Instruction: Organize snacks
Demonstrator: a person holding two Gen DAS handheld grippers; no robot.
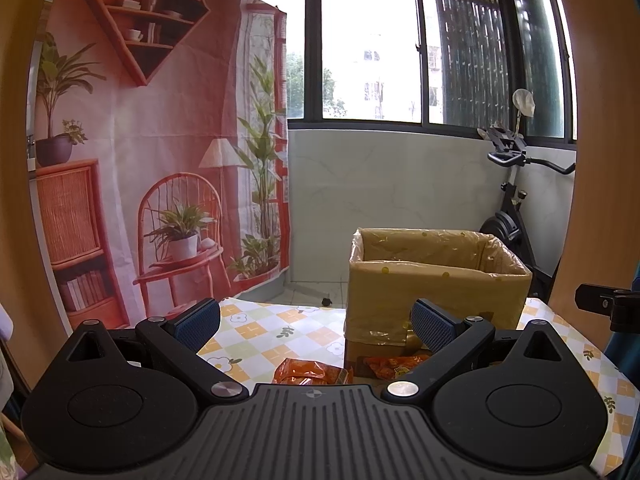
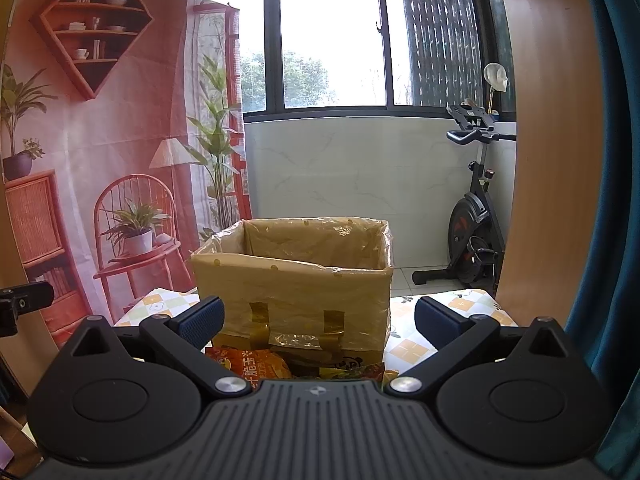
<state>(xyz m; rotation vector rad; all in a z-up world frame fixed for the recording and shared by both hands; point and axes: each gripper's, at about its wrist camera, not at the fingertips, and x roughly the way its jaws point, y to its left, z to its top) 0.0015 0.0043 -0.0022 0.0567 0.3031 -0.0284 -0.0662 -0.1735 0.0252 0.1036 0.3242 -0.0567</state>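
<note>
Both my grippers hang wide apart with nothing between the pads, my left gripper [image 1: 316,322] and my right gripper [image 2: 318,320] facing the lined cardboard box [image 2: 296,284] at the far side of the checked table [image 1: 256,332]. Orange snack packets [image 1: 310,372] lie near, just in front of the box. I judge I'm at the start: next I must dip down and pinch one packet

Cardboard box [image 2: 296,292] lined with glossy plastic film; crinkled shiny foil snack packets [image 1: 308,372]; patterned cloth-covered tabletop [image 1: 264,332].
</note>
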